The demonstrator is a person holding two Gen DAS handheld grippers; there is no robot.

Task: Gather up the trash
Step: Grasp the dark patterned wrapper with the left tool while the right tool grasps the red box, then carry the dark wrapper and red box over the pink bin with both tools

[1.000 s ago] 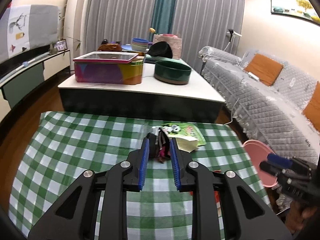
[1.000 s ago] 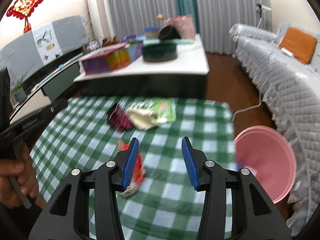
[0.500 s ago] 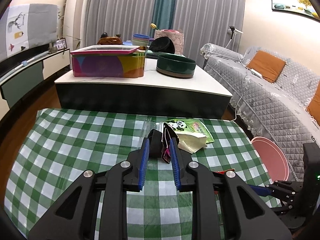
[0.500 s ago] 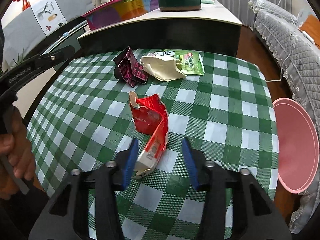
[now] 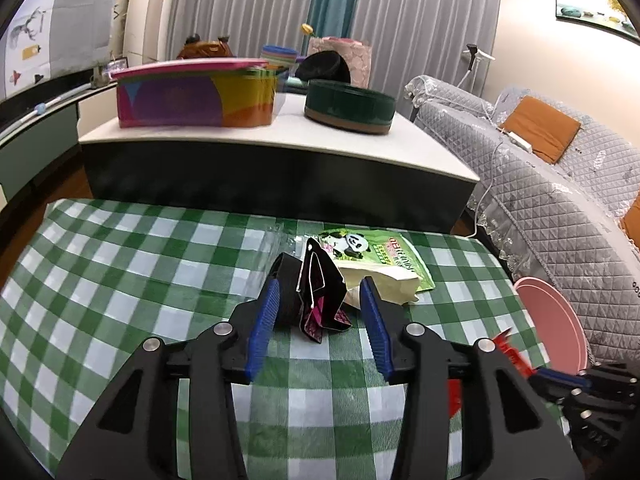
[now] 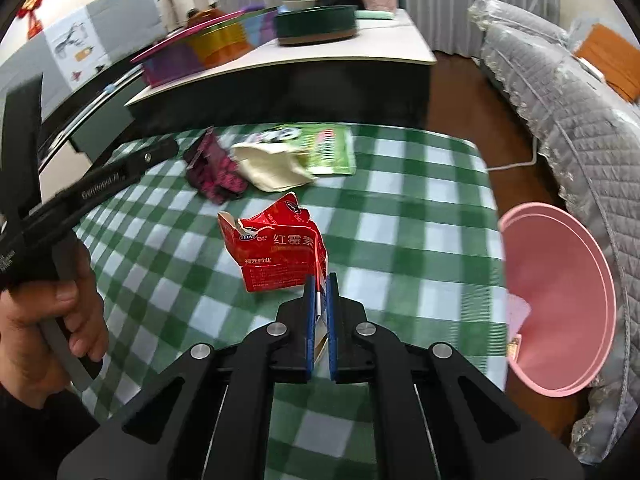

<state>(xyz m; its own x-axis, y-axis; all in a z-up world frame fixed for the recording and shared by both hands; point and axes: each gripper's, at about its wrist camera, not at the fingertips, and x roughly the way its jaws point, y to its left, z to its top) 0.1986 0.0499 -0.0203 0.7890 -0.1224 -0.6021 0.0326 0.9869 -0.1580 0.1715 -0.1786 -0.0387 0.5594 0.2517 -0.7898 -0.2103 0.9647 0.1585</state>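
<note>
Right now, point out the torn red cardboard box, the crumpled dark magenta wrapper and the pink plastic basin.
torn red cardboard box [image 6: 280, 248]: right wrist view, printed front face.
crumpled dark magenta wrapper [image 5: 320, 292]: left wrist view, creased middle.
pink plastic basin [image 6: 560, 280]: right wrist view, inner wall.

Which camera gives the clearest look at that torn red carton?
The right wrist view: the red carton sits centred, print readable, its edge pinched in that gripper's jaws. The left wrist view shows only a red sliver at lower right.

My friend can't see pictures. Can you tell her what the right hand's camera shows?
The right claw is pinched shut on a torn red carton lying on a green checked tablecloth. A pink bin waits at the right, and more wrappers lie farther back.
</note>
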